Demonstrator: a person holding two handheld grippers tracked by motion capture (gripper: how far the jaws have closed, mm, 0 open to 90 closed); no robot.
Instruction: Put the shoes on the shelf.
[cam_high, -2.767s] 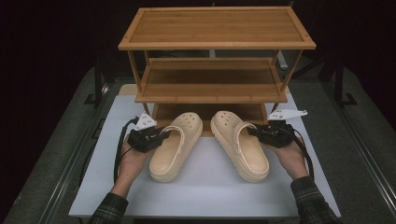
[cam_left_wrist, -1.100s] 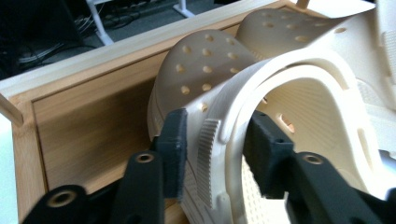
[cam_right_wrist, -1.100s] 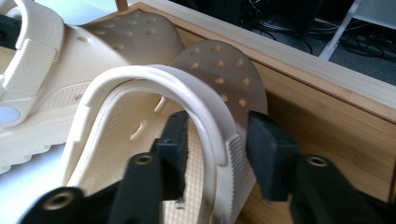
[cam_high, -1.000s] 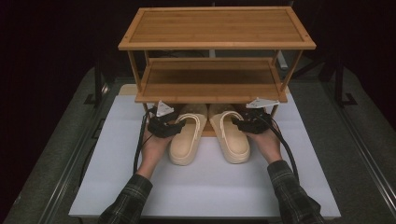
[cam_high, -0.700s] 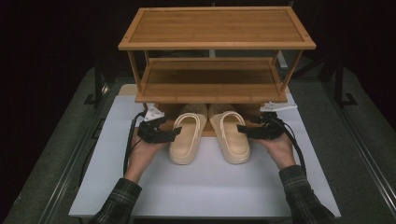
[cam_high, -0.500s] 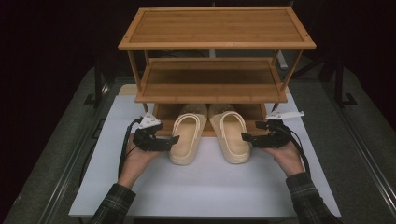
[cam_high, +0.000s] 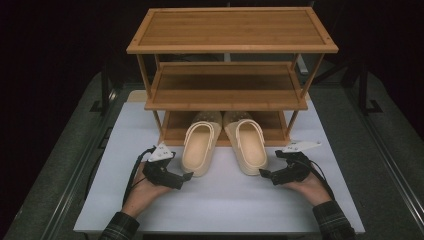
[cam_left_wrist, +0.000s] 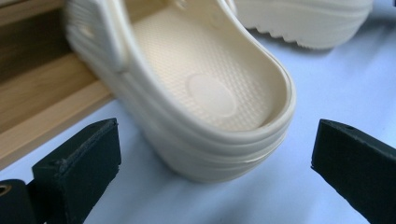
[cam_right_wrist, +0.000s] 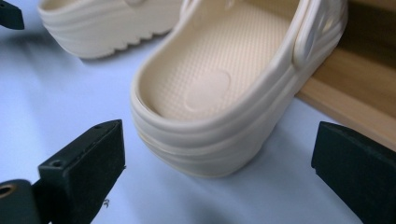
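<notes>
Cream clogs (cam_high: 225, 141) sit toes under the rack (cam_high: 230, 95), heels on the white table (cam_high: 220, 205). Left gripper (cam_high: 186, 176) at 7 o'clock and right gripper (cam_high: 264, 174) at 5 o'clock have just been opening, jaws wide and empty.

2 cream clogs (cam_high: 200, 145) (cam_high: 249, 145) are seen, each insole covered in a fine dotted texture with a smooth oval patch at the heel. the shelf rack (cam_high: 230, 45) is honey-brown wood. the table top (cam_high: 225, 200) is pale bluish white. black jaws are shown on both grippers, and plaid sleeves (cam_high: 120, 231).
</notes>
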